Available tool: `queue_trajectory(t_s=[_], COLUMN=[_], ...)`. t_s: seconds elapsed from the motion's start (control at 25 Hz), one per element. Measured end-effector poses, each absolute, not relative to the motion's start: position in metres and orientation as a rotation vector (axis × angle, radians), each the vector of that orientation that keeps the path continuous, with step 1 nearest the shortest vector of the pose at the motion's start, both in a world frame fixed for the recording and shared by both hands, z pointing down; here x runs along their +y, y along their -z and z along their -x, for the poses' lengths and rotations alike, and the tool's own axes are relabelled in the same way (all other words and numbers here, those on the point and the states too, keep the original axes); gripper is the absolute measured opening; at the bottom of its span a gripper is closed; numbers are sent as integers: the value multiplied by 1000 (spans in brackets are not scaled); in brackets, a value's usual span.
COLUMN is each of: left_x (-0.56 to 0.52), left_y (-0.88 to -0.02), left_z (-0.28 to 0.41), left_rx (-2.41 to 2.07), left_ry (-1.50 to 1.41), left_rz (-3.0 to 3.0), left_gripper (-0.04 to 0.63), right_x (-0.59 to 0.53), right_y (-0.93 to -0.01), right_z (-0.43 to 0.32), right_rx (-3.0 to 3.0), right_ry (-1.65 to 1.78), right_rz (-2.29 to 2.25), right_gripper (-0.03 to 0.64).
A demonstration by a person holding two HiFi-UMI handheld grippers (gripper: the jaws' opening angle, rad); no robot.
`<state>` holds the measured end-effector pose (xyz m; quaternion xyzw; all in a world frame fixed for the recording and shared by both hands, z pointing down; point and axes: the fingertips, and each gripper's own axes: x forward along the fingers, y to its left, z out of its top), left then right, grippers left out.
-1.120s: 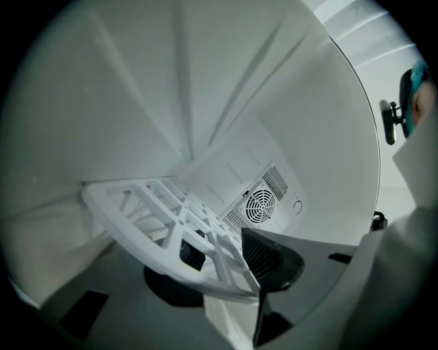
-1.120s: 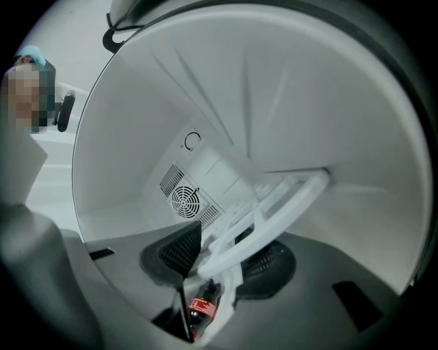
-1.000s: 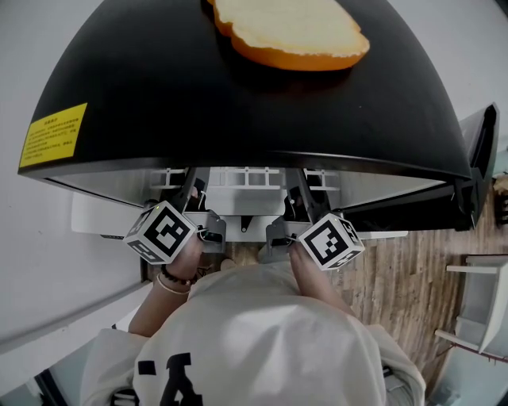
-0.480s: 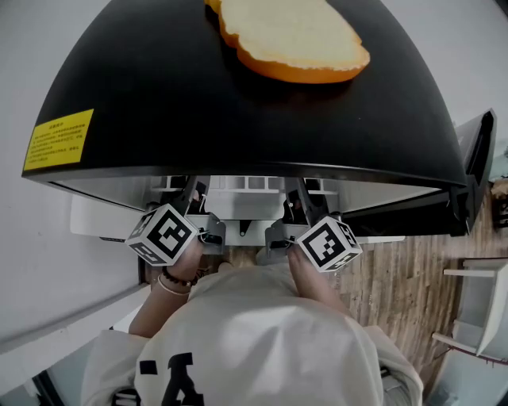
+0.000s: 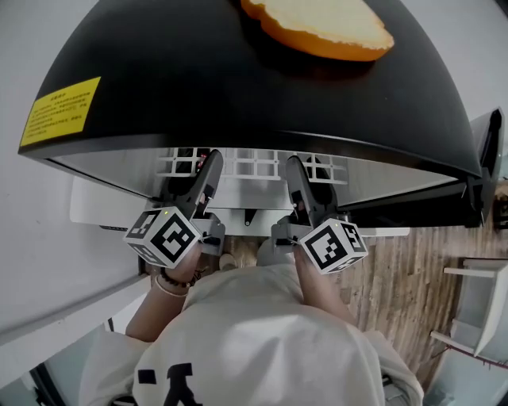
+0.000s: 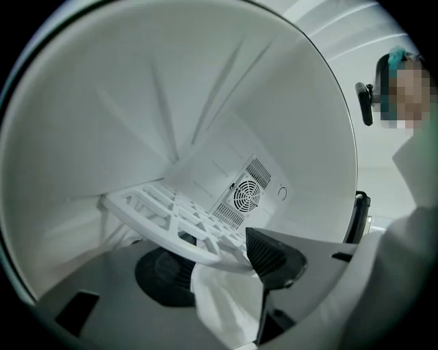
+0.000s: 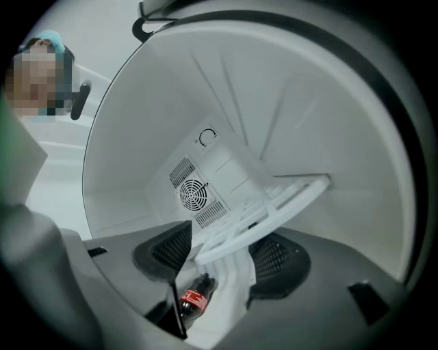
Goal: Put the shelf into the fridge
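Observation:
The white lattice shelf [image 5: 254,166] lies level inside the black fridge [image 5: 238,87], just under its top edge. My left gripper [image 5: 208,170] and right gripper [image 5: 295,170] reach side by side into the opening. The jaws of both have just been opening. In the left gripper view the shelf's [image 6: 171,219] curved front rim lies between the jaws of the left gripper [image 6: 219,263], with the pads apart from it. In the right gripper view the shelf's [image 7: 274,205] rim crosses between the spread jaws of the right gripper [image 7: 226,256], with no pad pressing on it.
A bread-shaped thing [image 5: 333,24] sits on the fridge top, and a yellow label [image 5: 59,111] is stuck at its left. A cola bottle [image 7: 195,297] lies low inside. The back wall carries a fan grille [image 6: 246,197]. The door [image 5: 484,166] stands open at the right. A white rack [image 5: 476,309] stands on the wooden floor.
More of both grippers' jaws and of the shelf shows below the fridge's top edge than before. The bread-shaped thing has slid up and right in the picture as the head view tilted.

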<state>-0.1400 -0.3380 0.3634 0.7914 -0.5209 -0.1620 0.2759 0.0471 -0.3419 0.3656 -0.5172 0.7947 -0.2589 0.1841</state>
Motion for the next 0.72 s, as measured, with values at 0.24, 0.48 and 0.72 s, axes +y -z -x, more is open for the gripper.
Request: queue_trajectory(t_s=[0.24,0.48,0.72], left_x=[-316,-291,-275], left_y=[-365,-368,-352], left_z=[138,139,143], left_rx=[-1404,-1422,-1466], left_ry=[373,312,315], left_rz=[-2194,-2251,-2311], left_gripper=[219,219,218], right_x=[-317,-287,-277], right_y=[-368,-366,-353], right_z=[-39,-35,-26], right_rx=[2247,2277,2293], right_ry=[671,571,506], right_rz=[1492,1568,1540], right_gripper=[267,265,262])
